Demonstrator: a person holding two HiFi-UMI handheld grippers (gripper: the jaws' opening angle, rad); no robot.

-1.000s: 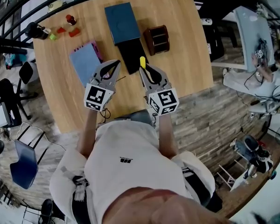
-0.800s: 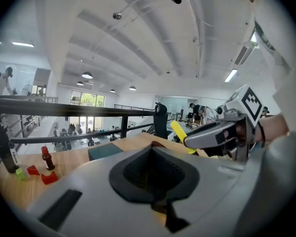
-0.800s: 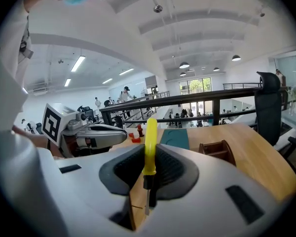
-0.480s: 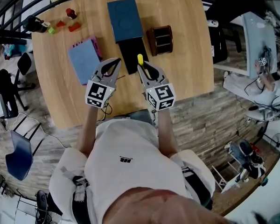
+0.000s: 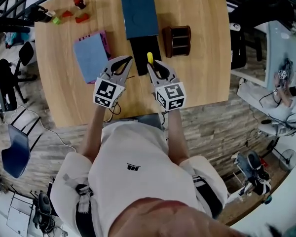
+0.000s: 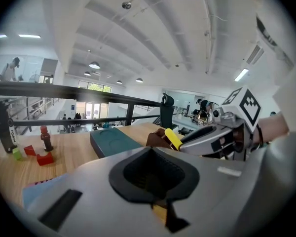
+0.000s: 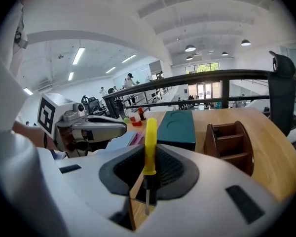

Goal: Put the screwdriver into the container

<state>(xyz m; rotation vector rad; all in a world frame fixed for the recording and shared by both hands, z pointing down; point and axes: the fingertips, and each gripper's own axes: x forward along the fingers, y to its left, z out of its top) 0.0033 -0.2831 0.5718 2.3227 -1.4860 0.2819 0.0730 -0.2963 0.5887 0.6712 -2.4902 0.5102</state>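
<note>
right tongs [image 7: 147, 179]: grasping screwdriver [image 7: 150, 139] handle-up, seemingly ready for dropping in | left tongs [image 6: 159, 209]: clenched, empty, not needed | container [image 7: 232, 144]: on desk [image 5: 207, 80] ahead, compartments open upward

The container [image 5: 176, 40] stands on the table [image 5: 207, 73], right of the box [image 5: 139, 14].

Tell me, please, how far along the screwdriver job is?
Done: the screwdriver is picked up, clamped in the right gripper. In hand: it hangs over the table, short of the brown container. Left: carry it there and drop it in.
</note>
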